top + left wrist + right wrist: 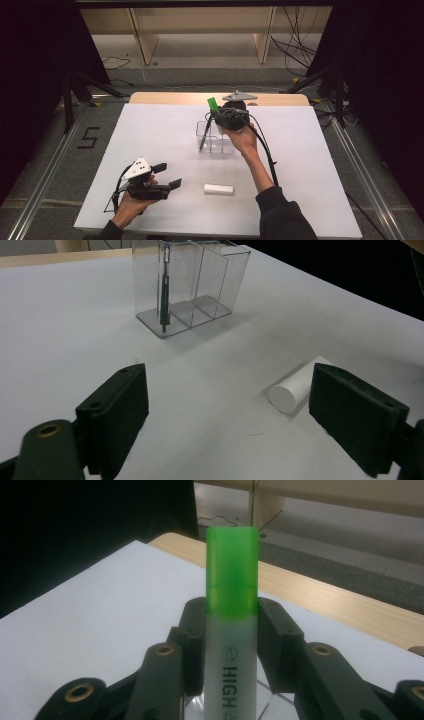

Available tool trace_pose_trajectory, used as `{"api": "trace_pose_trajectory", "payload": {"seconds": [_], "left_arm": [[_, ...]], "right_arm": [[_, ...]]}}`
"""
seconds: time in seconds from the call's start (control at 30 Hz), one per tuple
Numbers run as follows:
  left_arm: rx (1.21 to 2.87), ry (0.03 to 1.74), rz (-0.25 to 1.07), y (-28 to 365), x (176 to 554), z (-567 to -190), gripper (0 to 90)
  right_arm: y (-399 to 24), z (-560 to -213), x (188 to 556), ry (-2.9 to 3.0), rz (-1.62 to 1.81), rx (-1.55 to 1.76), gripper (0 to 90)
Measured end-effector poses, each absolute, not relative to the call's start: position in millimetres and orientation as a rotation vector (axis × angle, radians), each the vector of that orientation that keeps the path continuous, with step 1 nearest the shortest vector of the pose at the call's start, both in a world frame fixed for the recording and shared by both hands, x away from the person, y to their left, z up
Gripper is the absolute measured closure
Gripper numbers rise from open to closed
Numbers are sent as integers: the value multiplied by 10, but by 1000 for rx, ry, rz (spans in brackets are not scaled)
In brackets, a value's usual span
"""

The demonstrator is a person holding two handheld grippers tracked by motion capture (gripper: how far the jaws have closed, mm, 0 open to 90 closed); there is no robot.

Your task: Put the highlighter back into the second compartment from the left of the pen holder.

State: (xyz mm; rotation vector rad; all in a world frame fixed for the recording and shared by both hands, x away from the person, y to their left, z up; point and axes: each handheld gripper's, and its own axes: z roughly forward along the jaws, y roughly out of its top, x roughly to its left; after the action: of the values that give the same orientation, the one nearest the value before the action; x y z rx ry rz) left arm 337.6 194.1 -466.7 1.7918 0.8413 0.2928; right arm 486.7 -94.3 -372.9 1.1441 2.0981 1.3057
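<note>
You are pinching the green-capped highlighter point(231, 630) in the right gripper point(231, 116), above the clear organizer point(215, 138); keep it upright, lowering toward six o'clock. The left gripper's point(161, 176) fingers are spread, idle.

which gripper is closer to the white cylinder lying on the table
Left. The left gripper sits just left of the white cylinder, open jaws facing it without touching. The right gripper is farther back, above the clear organizer, holding a green highlighter.
</note>
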Motion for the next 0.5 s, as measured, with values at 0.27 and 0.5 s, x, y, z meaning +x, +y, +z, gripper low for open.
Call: {"api": "trace_pose_trajectory", "payload": {"seconds": [0.27,0.5], "left_arm": [[1791,840,294,1941,3377,-4668,158],[1800,837,296,1942,3378,-4668,158]], "right_arm": [[-885,-3739,4895,2096,1304,1138,672],[-833,-3757,4920,2102,1298,1143,672]]}}
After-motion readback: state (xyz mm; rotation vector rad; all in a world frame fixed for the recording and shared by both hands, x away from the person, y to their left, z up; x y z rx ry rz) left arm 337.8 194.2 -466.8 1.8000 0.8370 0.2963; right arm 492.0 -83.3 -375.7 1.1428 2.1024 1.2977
